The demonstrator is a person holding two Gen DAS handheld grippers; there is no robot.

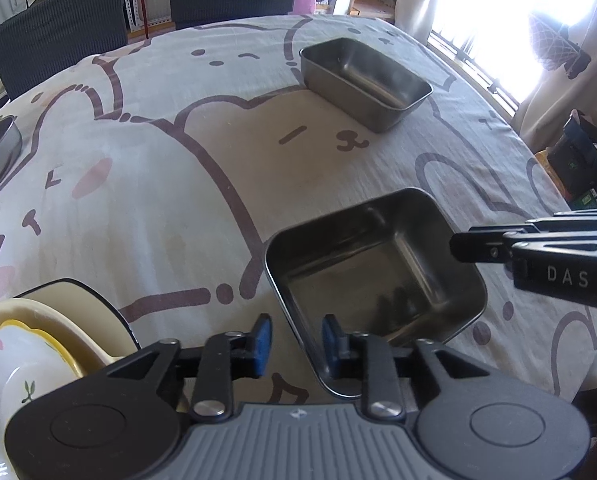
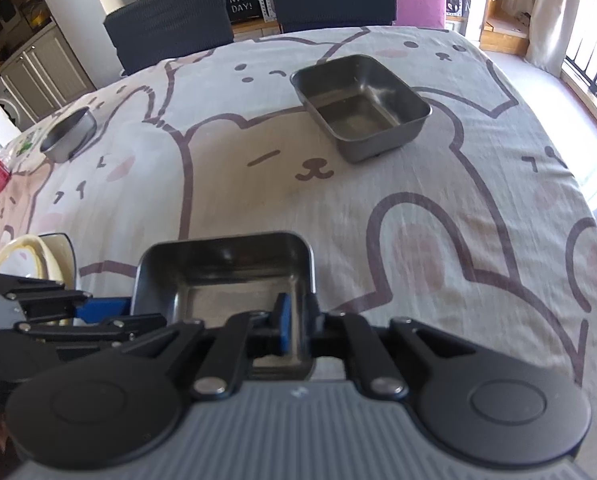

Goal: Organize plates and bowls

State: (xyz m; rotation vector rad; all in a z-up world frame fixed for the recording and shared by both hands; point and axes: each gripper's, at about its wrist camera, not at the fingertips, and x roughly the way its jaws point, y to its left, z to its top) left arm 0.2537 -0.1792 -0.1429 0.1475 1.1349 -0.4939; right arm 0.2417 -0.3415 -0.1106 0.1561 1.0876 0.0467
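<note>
Shows a shallow square steel tray [image 1: 362, 280] lying flat on a cartoon-bear tablecloth [image 1: 158, 200], with a handheld gripper at each side. Puts the tray's left wall between the jaws of the left gripper [image 1: 296, 332], parted moderately, one blue pad outside the wall and one inside, neither visibly pressing on the metal. Puts the tray's right wall between the jaws of the right gripper [image 2: 298, 312], parted only narrowly, the blue pad inside the tray and the other finger outside, with a thin gap beside the wall and no clamp on it. Shows, just left of the left jaws, a stack of cream and white ceramic dishes [image 1: 38, 340] with yellow rims. Shows, well ahead of both pairs of jaws, a second steel tray [image 1: 362, 84], empty and upright. Shows, far ahead and left of the right jaws, a round steel bowl [image 2: 68, 134]. Shows dark chairs [image 2: 170, 16] beyond the table's far edge.
</note>
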